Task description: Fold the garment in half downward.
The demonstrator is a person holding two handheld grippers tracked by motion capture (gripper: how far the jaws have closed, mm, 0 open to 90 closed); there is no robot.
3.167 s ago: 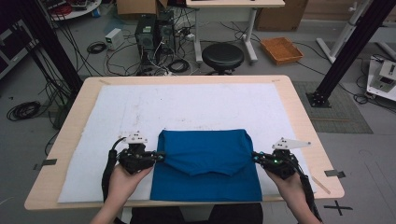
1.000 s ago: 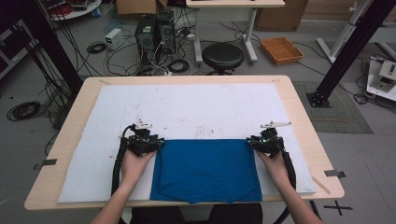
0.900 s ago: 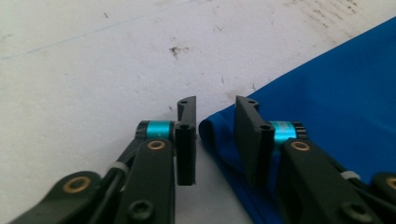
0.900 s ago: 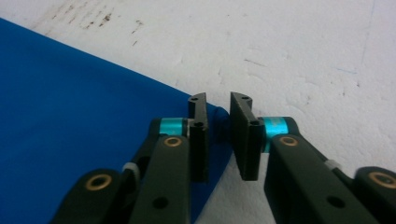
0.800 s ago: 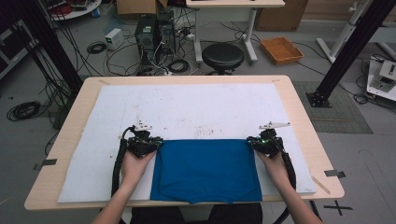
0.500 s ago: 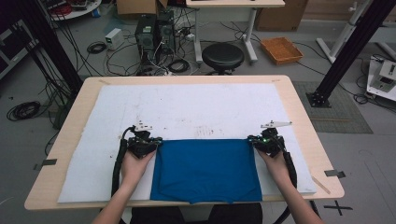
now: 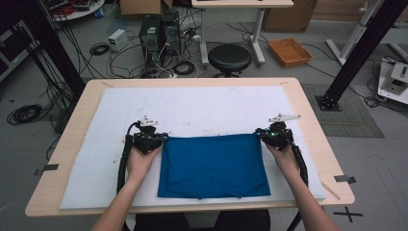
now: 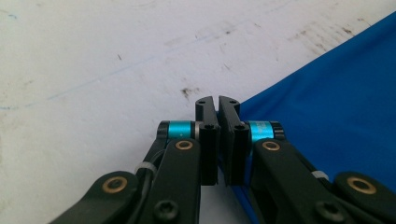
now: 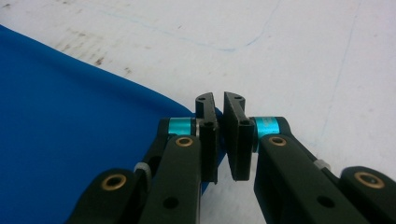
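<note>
We see the blue cloth folded flat, centre frame; left gripper pinches its corner; right gripper jaws slightly parted; release seems left.

Cloth on mat — between grippers

Matt blue cloth, wood table.

A light wooden table carries a white stained mat, and a folded blue cloth lies on it between the left gripper and right gripper.
</note>
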